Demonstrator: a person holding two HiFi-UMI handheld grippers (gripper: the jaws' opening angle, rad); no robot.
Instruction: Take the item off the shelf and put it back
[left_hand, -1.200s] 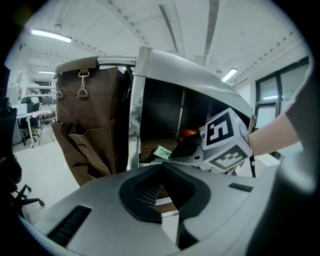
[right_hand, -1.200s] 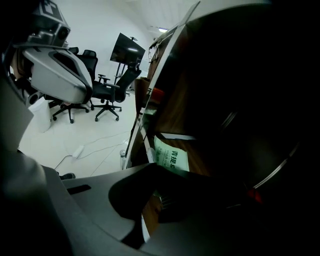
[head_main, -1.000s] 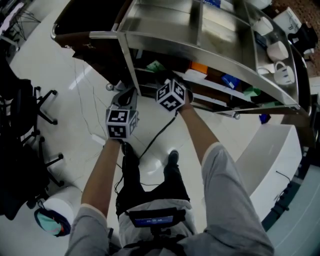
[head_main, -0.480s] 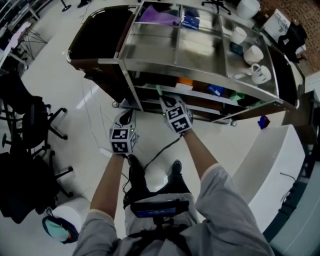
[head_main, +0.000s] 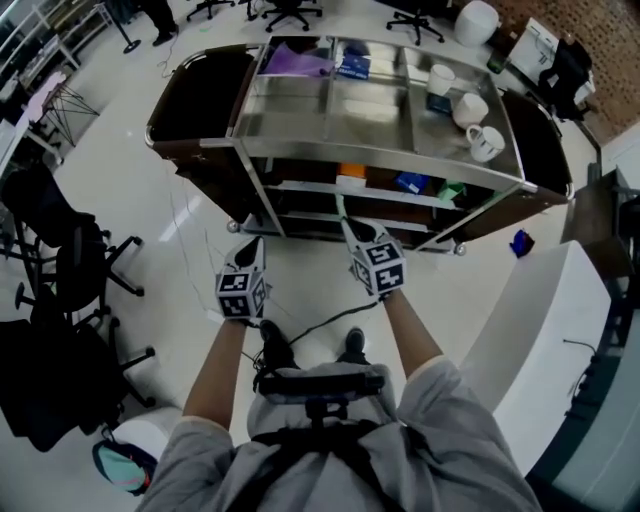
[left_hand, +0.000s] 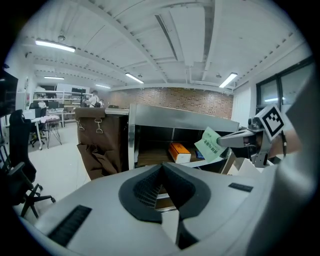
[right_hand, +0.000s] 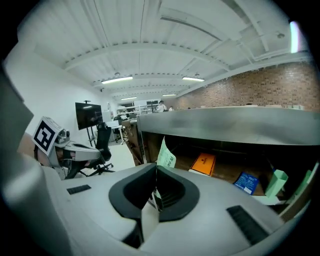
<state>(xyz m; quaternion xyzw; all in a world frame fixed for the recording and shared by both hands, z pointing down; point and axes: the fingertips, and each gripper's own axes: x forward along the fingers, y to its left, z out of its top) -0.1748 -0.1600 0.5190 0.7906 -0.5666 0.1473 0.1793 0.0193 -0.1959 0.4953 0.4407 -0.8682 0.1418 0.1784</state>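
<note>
Holds a green packet (right_hand: 166, 156) in the right gripper (right_hand: 156, 174), jaws pinched together on its lower edge. Shows it standing up out of the tips, in the air just before the middle shelf (left_hand: 147, 156) of the cart (head_main: 380, 156), touching nothing else. Carries the left gripper (left_hand: 161, 167) with jaws together and nothing between them, apart from the packet, before the cart's left end.

Looks thin, light and limp: likely a film sachet that bends and flutters when swung, slick on its faces, not breakable. Calls for a firm pinch on a flat margin, well in from the corner, rather than on any filled middle. Suits edge-first travel.

Offers bare board left of the orange box (right_hand: 202, 163), with a blue pack (right_hand: 246, 182) further right. Needs care under the steel lip above the opening and beside the corner post. Leaves open floor behind, with chairs (head_main: 70, 260) well apart.
</note>
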